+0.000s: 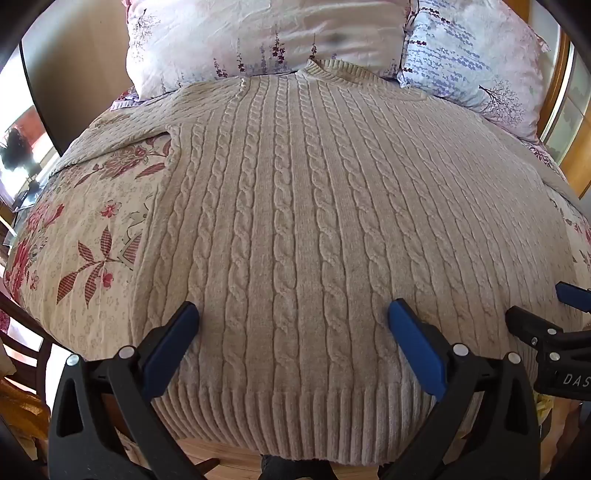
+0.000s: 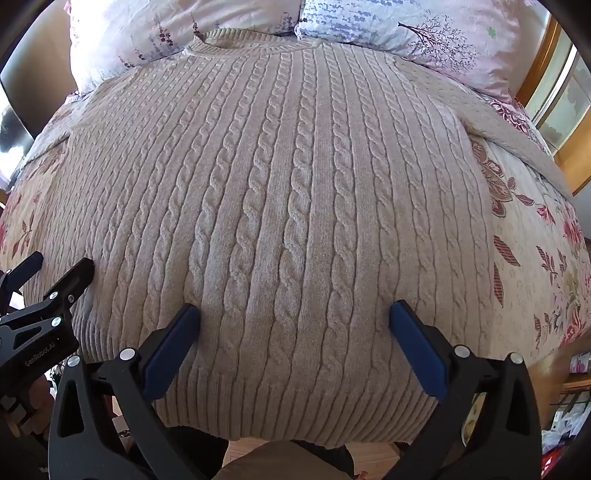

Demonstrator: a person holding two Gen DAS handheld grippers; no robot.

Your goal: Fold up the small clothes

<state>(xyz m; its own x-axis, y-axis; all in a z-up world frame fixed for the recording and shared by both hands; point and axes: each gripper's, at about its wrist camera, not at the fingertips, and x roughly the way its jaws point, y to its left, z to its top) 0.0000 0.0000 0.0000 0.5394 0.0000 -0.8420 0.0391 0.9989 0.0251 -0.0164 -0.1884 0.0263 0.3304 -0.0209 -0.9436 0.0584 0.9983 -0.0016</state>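
Floral bedspread [image 1: 92, 229] and two pillows [image 1: 258, 33] frame a beige cable-knit sweater [image 1: 295, 206] spread flat, hem nearest the jaws, collar far ahead, long axis running straight away from both tools. Left gripper [image 1: 293, 319] and right gripper [image 2: 294, 321] hover side by side just above the hem band, jaws wide and holding nothing; neither looks nearer, each pointing forward along the knit

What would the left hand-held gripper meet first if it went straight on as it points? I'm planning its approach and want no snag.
The left hand-held gripper, jaws wide open, would most likely meet the beige cable-knit sweater spread on the floral bedspread, just above its ribbed hem. Height above the knit is unclear.
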